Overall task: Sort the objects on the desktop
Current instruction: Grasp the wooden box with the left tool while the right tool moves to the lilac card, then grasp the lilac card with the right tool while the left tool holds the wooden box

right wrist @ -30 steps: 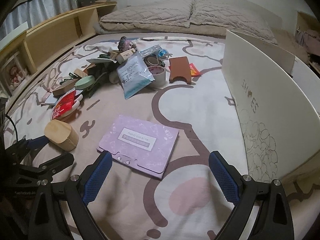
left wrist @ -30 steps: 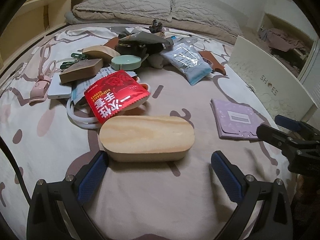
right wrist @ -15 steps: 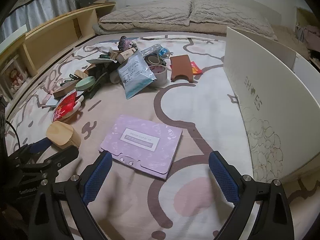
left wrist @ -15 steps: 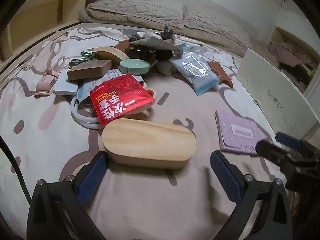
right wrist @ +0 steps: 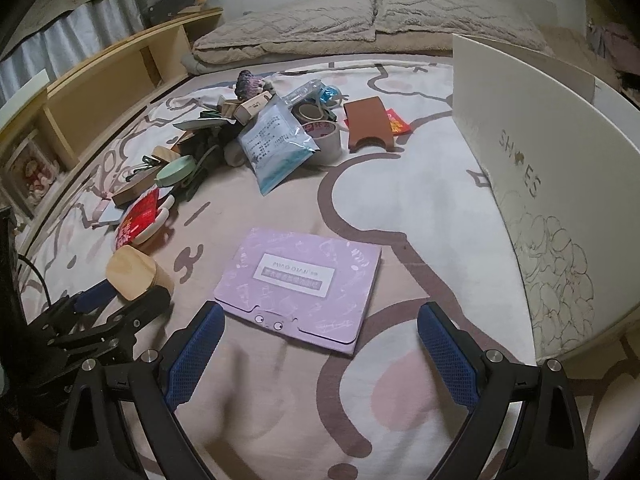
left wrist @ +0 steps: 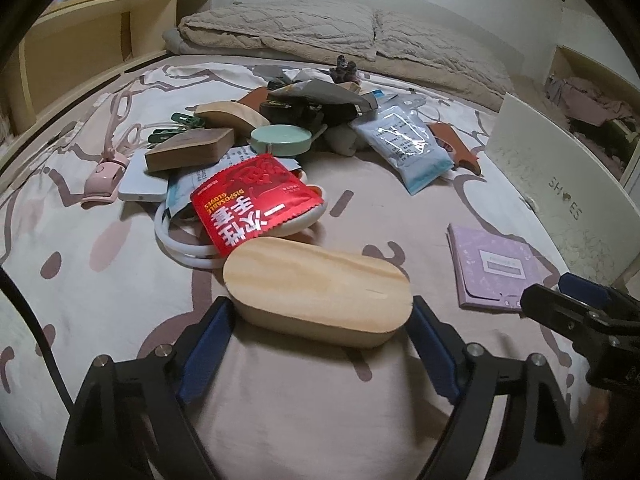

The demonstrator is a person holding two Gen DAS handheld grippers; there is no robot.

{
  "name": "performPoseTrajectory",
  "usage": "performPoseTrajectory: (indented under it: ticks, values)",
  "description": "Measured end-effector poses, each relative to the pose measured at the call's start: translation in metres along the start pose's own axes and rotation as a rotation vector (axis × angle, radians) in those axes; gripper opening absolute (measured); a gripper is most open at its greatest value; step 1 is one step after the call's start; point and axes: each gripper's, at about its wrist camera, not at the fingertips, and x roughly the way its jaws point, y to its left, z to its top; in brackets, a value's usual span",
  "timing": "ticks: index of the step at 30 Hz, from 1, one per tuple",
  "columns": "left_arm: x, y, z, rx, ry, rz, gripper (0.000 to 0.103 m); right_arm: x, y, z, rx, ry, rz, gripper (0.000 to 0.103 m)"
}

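Note:
A pale wooden oval box [left wrist: 316,280] lies on the patterned bedspread, just in front of the pile of items. My left gripper [left wrist: 320,320] is closing on it, and its blue pads touch the box's two rounded ends. The right wrist view shows the same box [right wrist: 130,272] at the far left, held between the left gripper's fingers [right wrist: 96,296]. A lilac folder [right wrist: 300,280] lies flat ahead of my right gripper [right wrist: 320,344], which is open with nothing between its pads. The folder's near edge lies just beyond the fingertips.
Behind the box lies a pile with a red glove packet [left wrist: 252,204], a green round tin [left wrist: 280,140], a blue-white pouch [left wrist: 408,148] and a tape roll [right wrist: 324,140]. A white shoe box [right wrist: 540,160] stands on the right. Pillows lie at the back, and wooden shelves run along the left.
The left gripper's jaws have narrowed from wide open until the pads meet the wooden box's ends. The right gripper stays open in place.

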Motion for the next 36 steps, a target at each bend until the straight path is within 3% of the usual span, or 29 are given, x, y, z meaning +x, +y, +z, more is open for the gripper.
performPoseTrajectory:
  ticks: [8,18,22,28,36]
  values:
    - [-0.006,-0.001,-0.004,0.016,0.009,0.009,0.086,0.001,-0.003,0.000,0.019,0.004,-0.001,0.097]
    - [-0.014,-0.001,-0.014,0.023,0.013,0.074,0.086,0.004,0.000,-0.001,0.006,0.013,0.003,0.097]
    - [-0.015,-0.002,-0.014,0.066,0.037,0.058,0.093,0.003,-0.001,-0.001,0.007,0.013,0.004,0.097]
    - [-0.022,0.005,-0.017,0.116,0.065,0.055,0.093,0.003,-0.002,-0.001,0.014,0.016,0.003,0.097]
    - [-0.020,0.015,-0.011,0.080,0.080,0.032,0.093,0.005,-0.003,-0.001,0.011,0.019,0.002,0.097]
